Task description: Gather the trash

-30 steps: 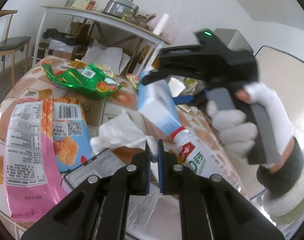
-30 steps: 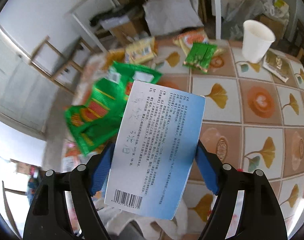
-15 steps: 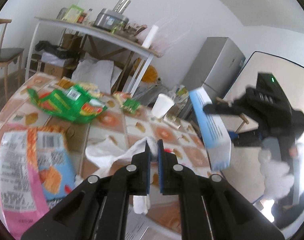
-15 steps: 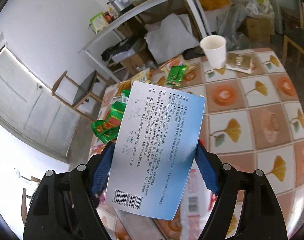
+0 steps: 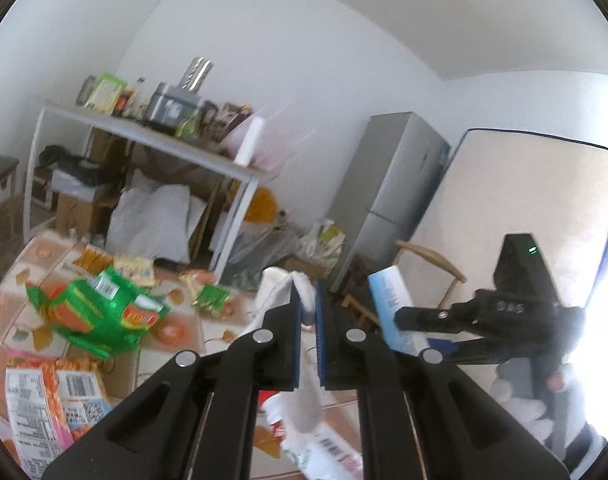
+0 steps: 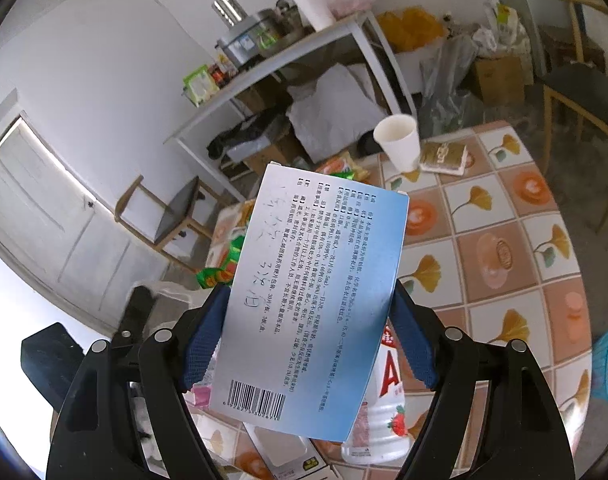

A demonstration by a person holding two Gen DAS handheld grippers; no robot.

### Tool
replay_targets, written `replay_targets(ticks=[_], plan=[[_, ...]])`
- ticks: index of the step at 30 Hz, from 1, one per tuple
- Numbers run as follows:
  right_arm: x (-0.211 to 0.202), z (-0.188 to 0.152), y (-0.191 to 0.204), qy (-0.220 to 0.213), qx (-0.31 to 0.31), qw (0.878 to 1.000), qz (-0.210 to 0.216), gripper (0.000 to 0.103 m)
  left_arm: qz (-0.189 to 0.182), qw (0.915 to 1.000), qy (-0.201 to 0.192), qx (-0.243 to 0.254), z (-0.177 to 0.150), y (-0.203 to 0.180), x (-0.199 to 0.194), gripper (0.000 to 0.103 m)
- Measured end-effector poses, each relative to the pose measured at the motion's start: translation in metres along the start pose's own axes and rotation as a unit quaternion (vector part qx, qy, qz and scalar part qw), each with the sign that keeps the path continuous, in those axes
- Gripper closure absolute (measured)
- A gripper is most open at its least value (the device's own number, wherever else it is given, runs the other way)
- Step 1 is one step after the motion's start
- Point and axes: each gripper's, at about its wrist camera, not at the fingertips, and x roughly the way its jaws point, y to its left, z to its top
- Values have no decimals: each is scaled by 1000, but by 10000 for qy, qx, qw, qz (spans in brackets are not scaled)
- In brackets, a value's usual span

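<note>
Tiled table [image 6: 504,216] littered; left jaws pinch white tissue [image 5: 281,294], right jaws clamp blue box [image 6: 316,304] (barcoded).

A white-framed shelf table [image 5: 207,160] stands against the far wall, loaded with a steel cooker [image 5: 175,106], a green packet [image 5: 105,90], a few bottles and an upright white paper roll [image 5: 249,142] at its right end. Under it lie cardboard boxes [image 5: 77,212] and a large white sack [image 5: 155,216]. A grey refrigerator [image 5: 388,196] stands in the corner, a pale mattress [image 5: 520,216] leaning just beside it — a wooden chair [image 5: 432,276] sits in front. A second chair [image 6: 171,216] with a dark seat stands near a white panelled door [image 6: 35,216]. The bench [image 6: 516,256] wears a tiled cloth with orange ginkgo leaves — its right edge curves round.
</note>
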Motion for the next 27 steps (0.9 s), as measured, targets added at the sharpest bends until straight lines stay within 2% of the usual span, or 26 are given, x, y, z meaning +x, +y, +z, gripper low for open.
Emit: replay_targets(ticks=[5,11,14,17,20,27], plan=[[-23,-1,-12,-202,99,9997,69,29,-360,9993,46,130,14,-24,-12,98],[-63,-15,-37,-522,291,9982,69,29,-1055,9931,507,-75,30,-47,-14,98],[-88,-26,-54,-682,403,9969,2,29,-1507,9845,880,-188,32,-65,-4,98],[-116,-39,-76,-869,577,9945,-95,29,-1808,9764,1166,-182,30,-89,7,98],[-149,-52,-105,-1099,818,9903,-243,29,-2201,9627,1567,-141,24,-123,29,98],[-207,-81,-168,-1492,1403,9765,-663,30,-2744,9350,2245,96,-7,-202,78,98]])
